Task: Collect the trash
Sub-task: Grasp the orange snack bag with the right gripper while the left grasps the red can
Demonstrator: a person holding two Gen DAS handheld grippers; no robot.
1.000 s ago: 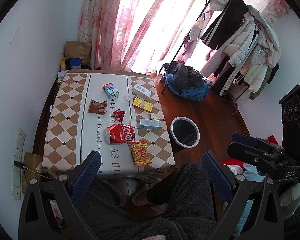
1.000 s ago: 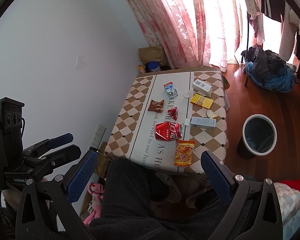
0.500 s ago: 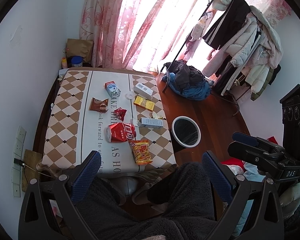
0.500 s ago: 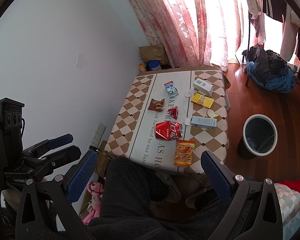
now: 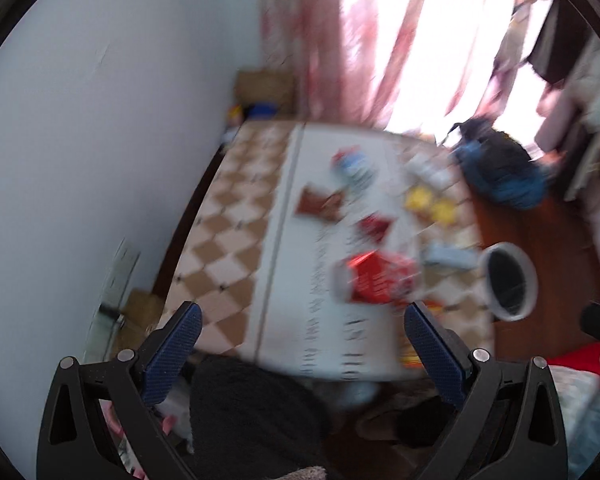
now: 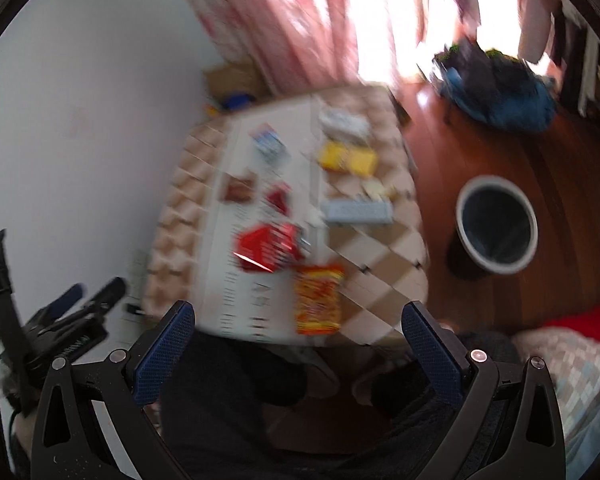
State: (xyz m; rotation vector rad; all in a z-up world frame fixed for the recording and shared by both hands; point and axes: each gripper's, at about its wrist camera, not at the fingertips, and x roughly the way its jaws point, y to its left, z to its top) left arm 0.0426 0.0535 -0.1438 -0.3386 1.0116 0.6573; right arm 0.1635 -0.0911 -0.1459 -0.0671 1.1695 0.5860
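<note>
Both grippers hang spread wide and empty above my lap: the left gripper (image 5: 302,340) and the right gripper (image 6: 298,334) each show blue pads well apart with nothing between them. Everything beyond them is smeared with motion blur, so I read only coarse shapes. Ahead and below sits the table (image 6: 384,256) with its checked cloth, trash scattered on it. Nearest my edge lies the orange snack bag (image 6: 318,300), its long axis pointing roughly away from me, and just past it the red can (image 6: 270,246) on its side, lying crosswise. Through the right camera the bag sits almost centred between the fingers; through the left it hides behind the right-hand finger. I judge the right gripper better lined up. The bin (image 6: 496,226) stands on the floor off the table's right side, also nearer my right.
</note>
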